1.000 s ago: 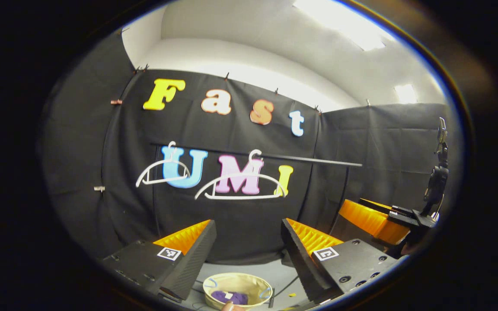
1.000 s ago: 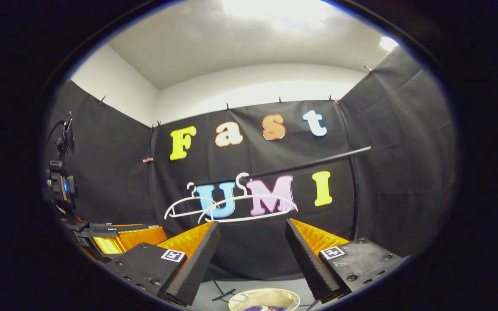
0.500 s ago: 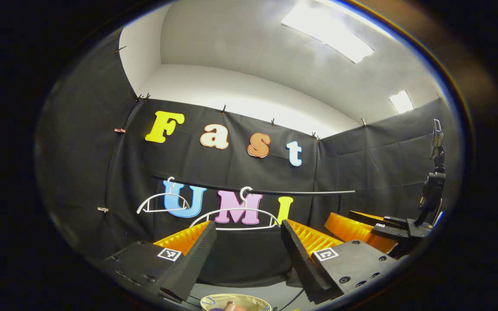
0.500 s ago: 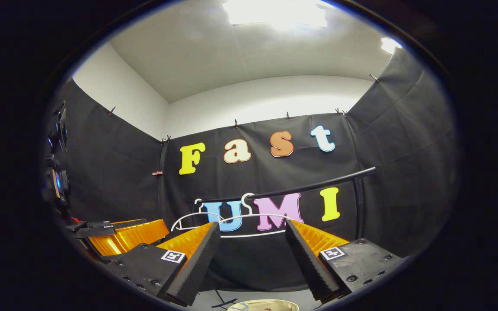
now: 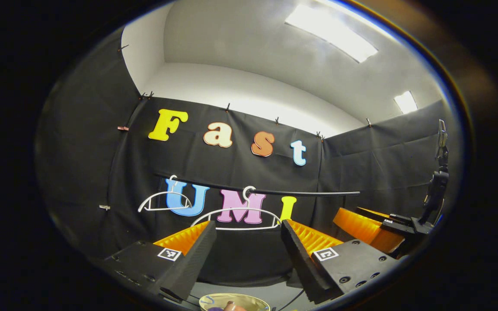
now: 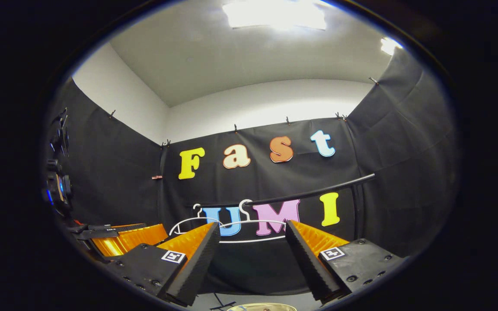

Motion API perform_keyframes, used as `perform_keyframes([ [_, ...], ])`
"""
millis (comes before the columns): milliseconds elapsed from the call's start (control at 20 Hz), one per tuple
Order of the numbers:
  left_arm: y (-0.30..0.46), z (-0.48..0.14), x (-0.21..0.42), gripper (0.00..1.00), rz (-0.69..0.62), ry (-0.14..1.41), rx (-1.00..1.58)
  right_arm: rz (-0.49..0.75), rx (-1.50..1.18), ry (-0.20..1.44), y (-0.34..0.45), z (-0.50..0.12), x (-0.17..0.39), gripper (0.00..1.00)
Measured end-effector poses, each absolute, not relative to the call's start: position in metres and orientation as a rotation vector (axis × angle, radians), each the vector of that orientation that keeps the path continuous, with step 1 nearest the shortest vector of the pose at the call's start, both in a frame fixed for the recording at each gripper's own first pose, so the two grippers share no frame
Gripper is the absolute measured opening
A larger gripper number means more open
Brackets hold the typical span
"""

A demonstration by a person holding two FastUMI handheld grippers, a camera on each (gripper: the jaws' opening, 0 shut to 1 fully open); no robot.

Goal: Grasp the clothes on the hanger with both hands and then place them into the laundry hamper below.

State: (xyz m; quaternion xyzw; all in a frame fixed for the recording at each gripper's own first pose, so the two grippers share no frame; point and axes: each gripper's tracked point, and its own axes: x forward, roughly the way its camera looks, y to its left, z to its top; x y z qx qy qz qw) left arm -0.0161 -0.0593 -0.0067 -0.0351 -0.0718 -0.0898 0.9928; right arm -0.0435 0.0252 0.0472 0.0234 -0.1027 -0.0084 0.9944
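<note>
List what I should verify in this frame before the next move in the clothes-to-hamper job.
1. Left gripper open, nothing between its fingers: ok.
2. Right gripper open, nothing between its fingers: ok.
3. Clothes to grasp on the nearer white plastic hanger or the farther white plastic hanger: not ok, both hang bare on the black rail.
4. Round cream fabric laundry hamper below the grippers: ok, at the picture's bottom edge.
5. Garment fully inside the hamper: cannot tell; just a purple scrap shows.

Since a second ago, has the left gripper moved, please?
Yes. The left gripper has tilted upward: the hamper and rail sit lower in its view.
</note>
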Motion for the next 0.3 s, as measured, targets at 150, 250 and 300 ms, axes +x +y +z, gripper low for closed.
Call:
perform_keyframes([
  [150, -0.0635, -0.0006, -0.0169, 0.95, -0.189, -0.152, -0.072, -0.024, 0.048, -0.22, 0.0251, 0.047, -0.0442, 1.0],
  [250, -0.0645, 0.0014, -0.0168, 0.95, -0.192, -0.153, -0.071, -0.027, 0.047, -0.222, 0.0246, 0.0455, -0.0433, 0.97],
  [300, -0.0653, 0.0014, -0.0161, 0.95, -0.193, -0.153, -0.071, -0.029, 0.048, -0.22, 0.0249, 0.0438, -0.0428, 0.91],
])
